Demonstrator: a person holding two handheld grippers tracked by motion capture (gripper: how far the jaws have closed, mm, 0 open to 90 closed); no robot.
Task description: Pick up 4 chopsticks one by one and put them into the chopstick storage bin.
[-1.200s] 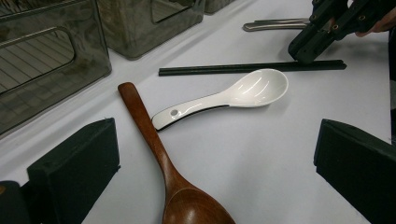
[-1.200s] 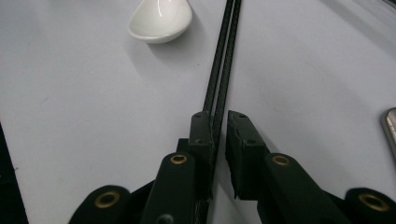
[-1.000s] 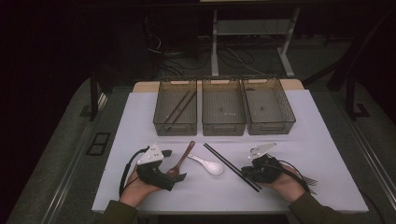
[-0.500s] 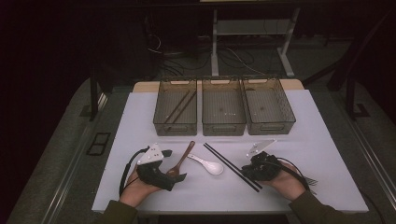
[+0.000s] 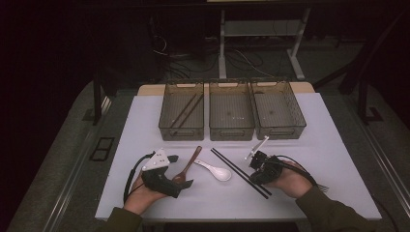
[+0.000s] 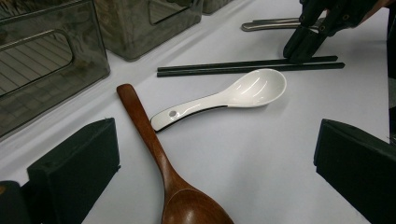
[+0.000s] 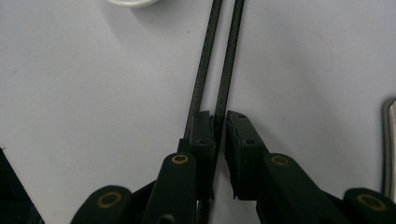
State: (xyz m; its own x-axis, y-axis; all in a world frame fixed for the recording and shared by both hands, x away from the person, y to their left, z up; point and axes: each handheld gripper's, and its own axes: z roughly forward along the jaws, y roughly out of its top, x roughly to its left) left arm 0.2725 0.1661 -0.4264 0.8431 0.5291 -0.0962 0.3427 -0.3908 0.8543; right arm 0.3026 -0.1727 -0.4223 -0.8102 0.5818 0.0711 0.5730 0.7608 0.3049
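Two black chopsticks (image 5: 239,172) lie side by side on the white table, slanting toward the front right. My right gripper (image 5: 256,178) points down at their near end. In the right gripper view its jaws (image 7: 219,119) are pinched on one chopstick (image 7: 227,70), and the other chopstick (image 7: 204,70) runs just outside the left jaw. My left gripper (image 5: 180,170) rests open at the front left. A brown wooden spoon (image 6: 159,158) lies between its wide jaws (image 6: 215,135). A white ceramic spoon (image 6: 229,95) lies between the wooden spoon and the chopsticks.
Three clear bins stand in a row at the back: the left bin (image 5: 181,130) holds dark chopsticks, with the middle bin (image 5: 231,131) and right bin (image 5: 280,130) beside it. A metal utensil (image 6: 268,24) lies beyond the right hand, near the table's right side.
The right hand has shifted a little left and up over the chopsticks' near end, and its grey top plate has tipped up. The left hand has stayed put.
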